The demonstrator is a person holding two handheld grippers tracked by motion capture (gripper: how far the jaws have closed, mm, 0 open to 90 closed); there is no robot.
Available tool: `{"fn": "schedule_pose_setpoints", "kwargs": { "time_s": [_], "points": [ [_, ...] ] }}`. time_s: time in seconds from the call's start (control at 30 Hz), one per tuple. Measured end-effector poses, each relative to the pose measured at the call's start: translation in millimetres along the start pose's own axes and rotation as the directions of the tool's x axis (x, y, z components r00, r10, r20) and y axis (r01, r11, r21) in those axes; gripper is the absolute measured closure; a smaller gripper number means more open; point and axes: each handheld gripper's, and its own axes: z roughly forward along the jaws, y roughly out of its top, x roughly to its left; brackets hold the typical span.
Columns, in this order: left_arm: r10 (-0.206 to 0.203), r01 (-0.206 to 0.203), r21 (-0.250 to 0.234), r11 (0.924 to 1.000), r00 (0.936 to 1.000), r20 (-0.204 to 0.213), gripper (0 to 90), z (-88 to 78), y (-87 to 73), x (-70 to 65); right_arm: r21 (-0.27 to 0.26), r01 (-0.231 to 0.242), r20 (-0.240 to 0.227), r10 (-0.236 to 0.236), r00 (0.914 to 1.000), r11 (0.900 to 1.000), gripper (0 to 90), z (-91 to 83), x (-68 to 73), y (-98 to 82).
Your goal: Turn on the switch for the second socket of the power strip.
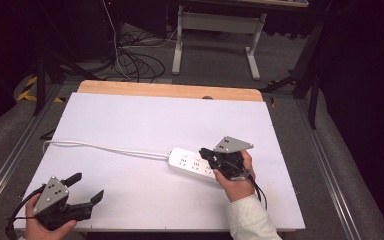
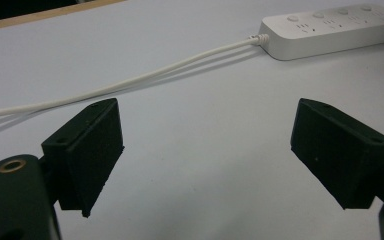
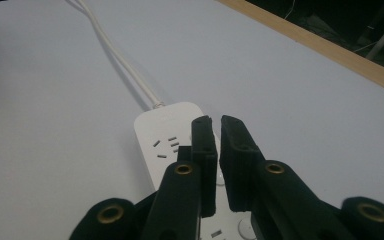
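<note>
White plastic power strip (image 1: 196, 164) lying left-right, cord (image 1: 105, 148) leftward; right gripper (image 3: 215, 125) nearly closed above; left gripper (image 2: 205, 150) wide, empty.

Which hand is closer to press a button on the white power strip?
Probably the right. The right gripper hangs over the power strip, jaws nearly closed above its sockets. The left gripper sits open near the table's front left corner, apart from the strip.
</note>
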Motion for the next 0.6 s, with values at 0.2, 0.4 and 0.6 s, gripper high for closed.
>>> {"fn": "schedule_pose_setpoints", "kwargs": {
  "time_s": [0.2,0.4,0.6],
  "points": [
    [0.001,-0.001,-0.001,1.0000,1.0000,0.004,13.9,1.2,0.9,-0.1,-0.003,0.012,0.045,-0.012,0.9989,1.000,62.4,-6.0,1.4,2.2],
    [0.007,-0.007,0.001,1.0000,0.9999,0.011,13.9,3.6,2.3,0.4,-0.025,0.014,0.040,-0.013,0.9991,1.000,43.8,-19.3,0.4,3.0],
    [0.010,-0.010,-0.001,0.9999,0.9998,0.015,13.9,4.6,3.1,0.8,-0.039,-0.006,0.015,0.007,0.9999,0.999,32.6,-34.1,-0.3,2.5]
  ]
}}
